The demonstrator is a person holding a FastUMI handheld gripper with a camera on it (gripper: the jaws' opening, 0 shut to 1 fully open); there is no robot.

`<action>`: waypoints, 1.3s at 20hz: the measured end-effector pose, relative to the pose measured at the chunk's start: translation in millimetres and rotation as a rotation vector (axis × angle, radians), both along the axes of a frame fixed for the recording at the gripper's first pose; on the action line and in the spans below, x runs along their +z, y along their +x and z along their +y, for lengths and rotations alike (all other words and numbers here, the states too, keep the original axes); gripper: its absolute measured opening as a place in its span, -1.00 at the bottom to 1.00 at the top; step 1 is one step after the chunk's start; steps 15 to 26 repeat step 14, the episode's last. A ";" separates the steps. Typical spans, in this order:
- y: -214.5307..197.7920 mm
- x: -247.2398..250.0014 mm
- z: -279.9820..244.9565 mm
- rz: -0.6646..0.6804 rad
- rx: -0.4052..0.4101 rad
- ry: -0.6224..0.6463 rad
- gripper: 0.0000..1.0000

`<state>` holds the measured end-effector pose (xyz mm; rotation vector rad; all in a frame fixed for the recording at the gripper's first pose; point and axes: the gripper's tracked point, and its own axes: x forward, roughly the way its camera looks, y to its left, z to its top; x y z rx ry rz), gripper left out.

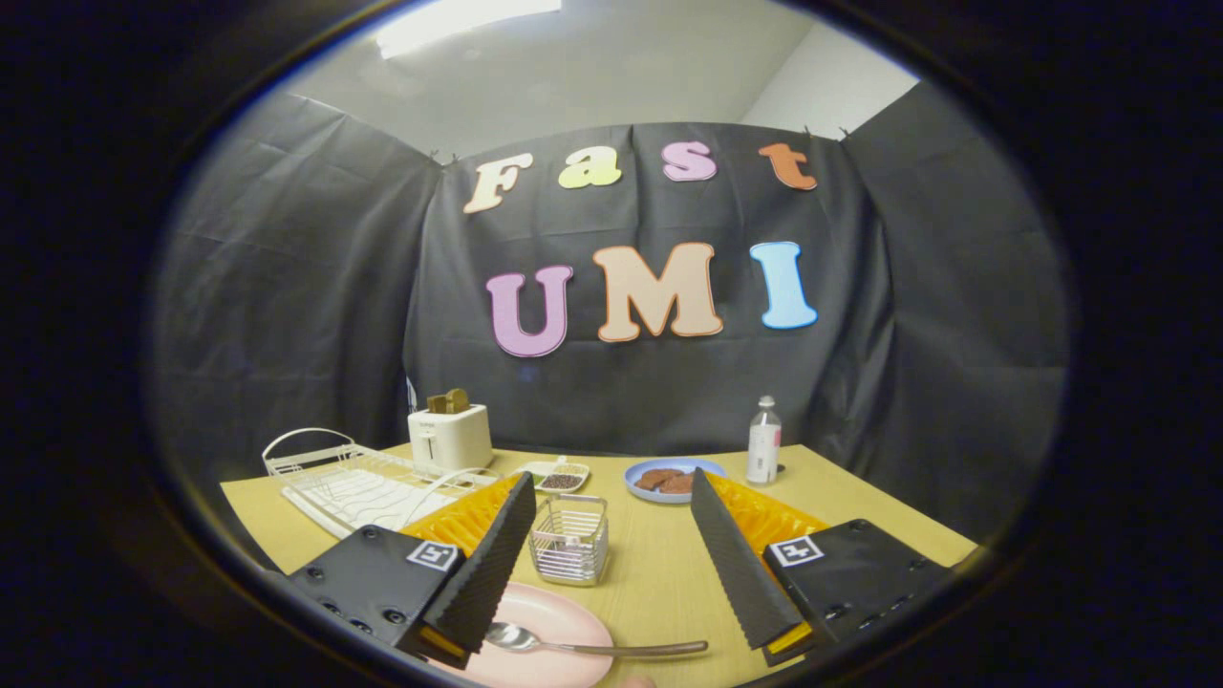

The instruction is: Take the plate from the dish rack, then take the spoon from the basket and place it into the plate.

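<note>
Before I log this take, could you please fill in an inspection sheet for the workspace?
Surface: wooden table, bare between the things.
Job's things: pink plate near the gripper; spoon, bowl on the plate, handle overhanging; wire basket; dish rack.
Clutter: toaster; small dish; blue plate of food; bottle.
Gripper: gripper open, holding nothing.
Cables: nothing seen.
Surroundings: black cloth wall.
</note>
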<state>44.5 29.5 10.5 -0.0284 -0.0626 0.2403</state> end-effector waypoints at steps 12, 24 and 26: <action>2.4 16.1 -14.9 -0.059 -0.004 0.037 1.00; 3.5 21.6 -19.9 -0.078 -0.007 0.039 1.00; 3.5 21.6 -19.9 -0.078 -0.007 0.039 1.00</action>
